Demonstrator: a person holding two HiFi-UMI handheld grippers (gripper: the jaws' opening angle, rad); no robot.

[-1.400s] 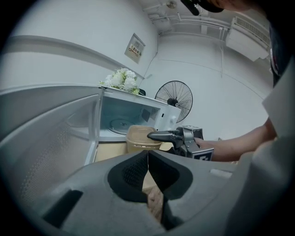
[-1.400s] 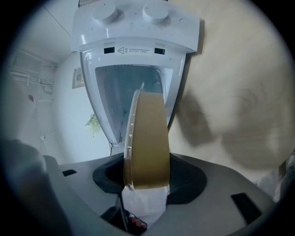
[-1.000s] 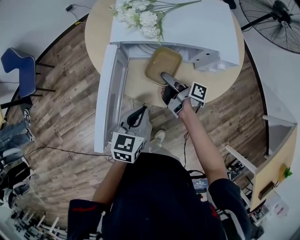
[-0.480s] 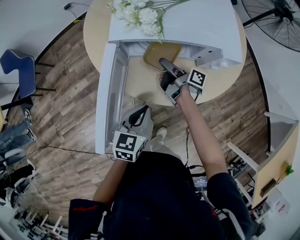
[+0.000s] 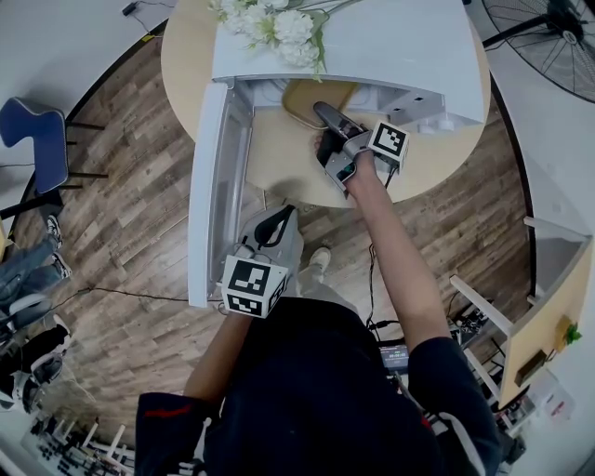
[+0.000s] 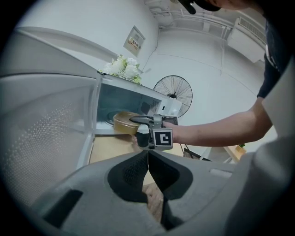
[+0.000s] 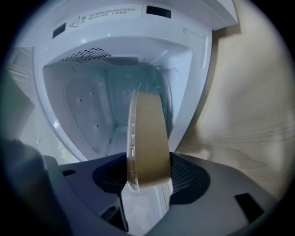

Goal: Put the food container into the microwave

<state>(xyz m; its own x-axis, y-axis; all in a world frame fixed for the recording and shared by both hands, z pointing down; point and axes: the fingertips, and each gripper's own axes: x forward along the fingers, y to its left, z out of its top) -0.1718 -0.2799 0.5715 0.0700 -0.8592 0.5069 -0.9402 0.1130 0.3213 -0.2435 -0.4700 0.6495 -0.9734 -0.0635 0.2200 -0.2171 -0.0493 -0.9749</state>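
The right gripper is closed to a narrow gap on the near edge of the one food container, a tan tub with a clear rim seen edge-on between its jaws. The left gripper has its jaws pressed together with nothing between them, and it hangs low, well apart from the tub, near the outer end of the open door. The right gripper view looks straight into the microwave, showing its white cavity. In the head view the microwave's top hides the cavity and covers the container's far half. The left gripper view shows the tub level at the mouth of the cavity. There are two grippers, one microwave on one round table, one bunch of white flowers and one fan.
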